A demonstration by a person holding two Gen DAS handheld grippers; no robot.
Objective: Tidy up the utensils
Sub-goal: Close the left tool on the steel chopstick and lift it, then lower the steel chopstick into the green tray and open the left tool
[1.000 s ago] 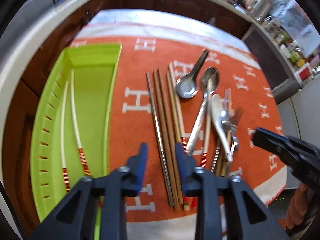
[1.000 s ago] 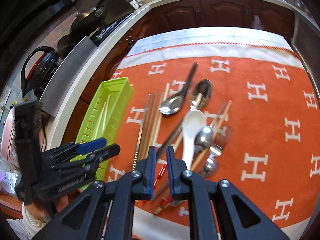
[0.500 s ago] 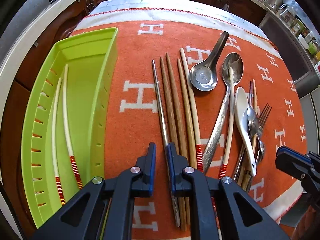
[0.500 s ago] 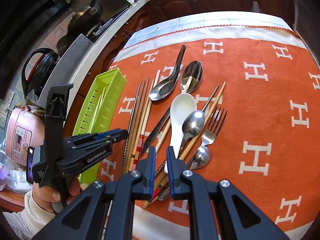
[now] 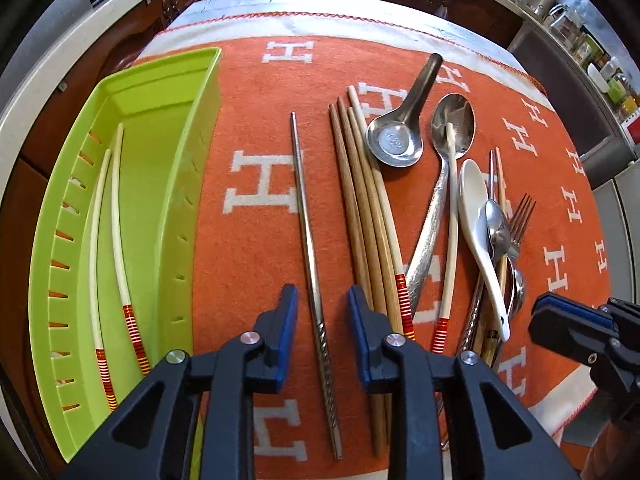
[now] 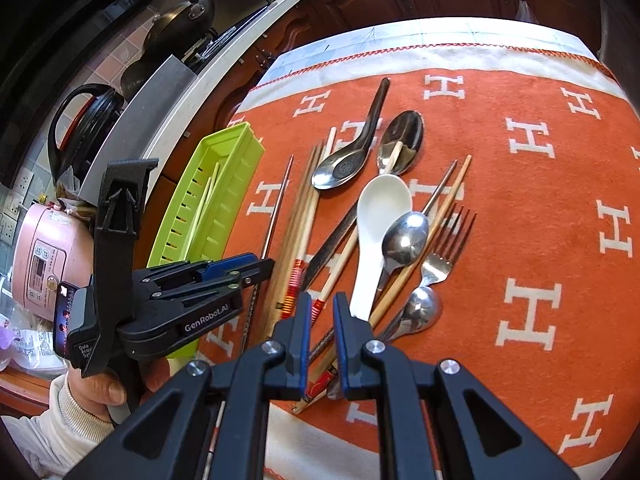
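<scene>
The left claw (image 5: 318,312) is opening, its blue pads now standing on either side of the steel chopstick (image 5: 308,224) without pressing on it; half a second back they were nearly closed just beside it. The chopstick itself has shifted: it lies alone on the orange cloth (image 5: 256,120), apart from the wooden chopsticks (image 5: 360,216) it lay against before. That reads as the claw nudging it free, then spreading to take it properly, so a clean pick-up looks next. Left of it the green tray (image 5: 168,184) holds two white chopsticks (image 5: 116,216). The right claw (image 6: 321,322) hangs nearly clenched, unchanged and holding nothing, above the pile of spoons and fork (image 6: 444,248), where the white spoon (image 6: 380,224) lies on the bench.
</scene>
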